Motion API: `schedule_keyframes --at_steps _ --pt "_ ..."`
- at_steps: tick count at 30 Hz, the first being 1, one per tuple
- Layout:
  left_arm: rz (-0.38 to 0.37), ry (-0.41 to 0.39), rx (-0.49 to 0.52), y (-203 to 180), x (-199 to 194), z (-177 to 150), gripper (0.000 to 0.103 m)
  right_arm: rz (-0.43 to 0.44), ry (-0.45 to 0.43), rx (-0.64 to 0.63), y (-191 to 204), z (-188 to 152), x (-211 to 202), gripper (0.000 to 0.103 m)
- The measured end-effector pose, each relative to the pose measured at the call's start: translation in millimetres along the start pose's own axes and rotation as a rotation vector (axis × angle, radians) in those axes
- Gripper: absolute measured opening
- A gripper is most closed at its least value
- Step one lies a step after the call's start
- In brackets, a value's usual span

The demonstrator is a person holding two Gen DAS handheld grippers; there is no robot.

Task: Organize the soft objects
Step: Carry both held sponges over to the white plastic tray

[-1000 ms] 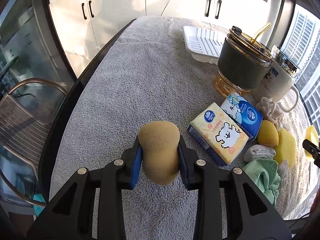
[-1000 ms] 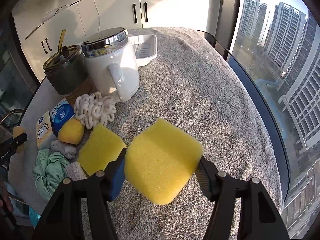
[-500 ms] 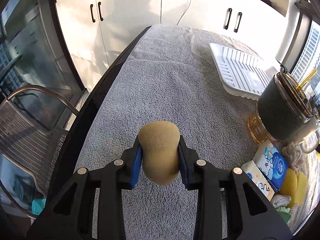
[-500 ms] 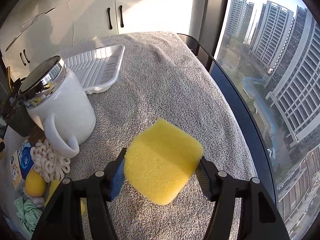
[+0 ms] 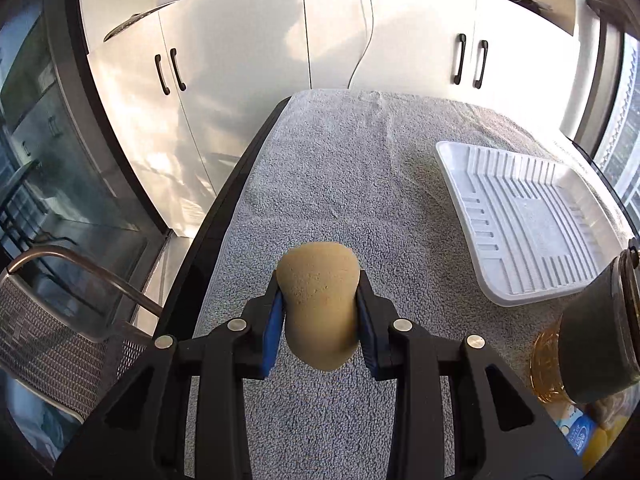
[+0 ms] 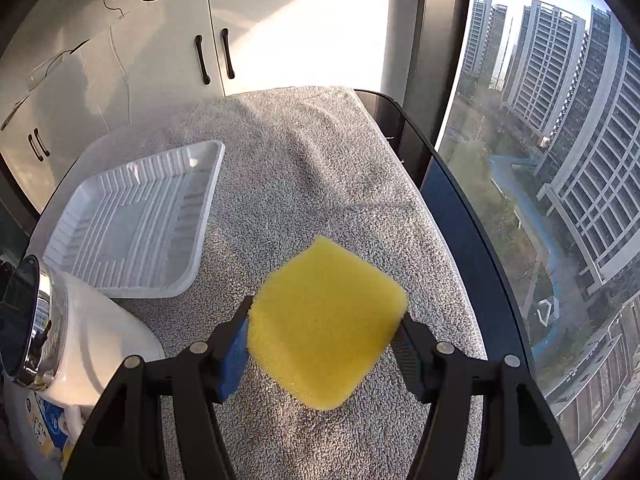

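Left wrist view: the left gripper (image 5: 320, 320) is clamped on a tan, rounded foam sponge (image 5: 318, 308), carried above the grey towel-covered tabletop (image 5: 340, 184) near its left edge. The white ribbed plastic tray (image 5: 532, 224) toward the far right corner holds nothing, so sorting looks barely begun.

Right wrist view: the right gripper (image 6: 322, 340) pinches a yellow square foam sponge (image 6: 324, 328), porous and slightly squashed, above the tabletop's right side, beside the tray.

table cover (image 5: 344, 184): grey looped terry cloth, rough | tray (image 5: 524, 224): white ribbed plastic, matt | yellow sponge (image 6: 324, 332): porous foam | tan sponge (image 5: 320, 304): fine-grained, matt | jug lid (image 6: 34, 320): shiny chrome
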State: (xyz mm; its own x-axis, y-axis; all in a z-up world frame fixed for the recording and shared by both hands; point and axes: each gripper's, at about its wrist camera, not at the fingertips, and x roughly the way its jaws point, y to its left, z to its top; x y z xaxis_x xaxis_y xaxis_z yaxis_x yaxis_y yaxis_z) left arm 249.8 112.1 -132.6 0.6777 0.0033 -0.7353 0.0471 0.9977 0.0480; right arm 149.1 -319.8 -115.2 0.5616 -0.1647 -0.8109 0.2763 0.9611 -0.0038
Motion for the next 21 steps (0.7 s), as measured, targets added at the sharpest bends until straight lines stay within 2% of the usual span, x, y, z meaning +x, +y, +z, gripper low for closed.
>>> schedule_keyframes --at_steps 4,7,14,17,21 --pt "0.014 -0.002 0.035 -8.7 21.2 21.2 0.031 -0.022 -0.019 -0.028 9.8 22.3 12.6 0.066" --pt "-0.021 0.000 0.066 -19.9 38.4 38.8 0.031 -0.024 -0.019 -0.043 17.6 40.0 24.5 0.066" --pt "-0.181 0.031 0.102 -53.6 58.2 63.3 0.031 0.003 0.020 -0.074 42.7 81.2 59.6 0.066" --pt "-0.228 0.036 0.112 -70.5 61.2 73.2 0.031 0.049 0.026 -0.083 55.7 92.3 67.9 0.066" --pt "-0.281 0.042 0.186 -101.1 60.2 80.8 0.031 0.155 0.057 -0.108 81.1 103.7 79.6 0.066"
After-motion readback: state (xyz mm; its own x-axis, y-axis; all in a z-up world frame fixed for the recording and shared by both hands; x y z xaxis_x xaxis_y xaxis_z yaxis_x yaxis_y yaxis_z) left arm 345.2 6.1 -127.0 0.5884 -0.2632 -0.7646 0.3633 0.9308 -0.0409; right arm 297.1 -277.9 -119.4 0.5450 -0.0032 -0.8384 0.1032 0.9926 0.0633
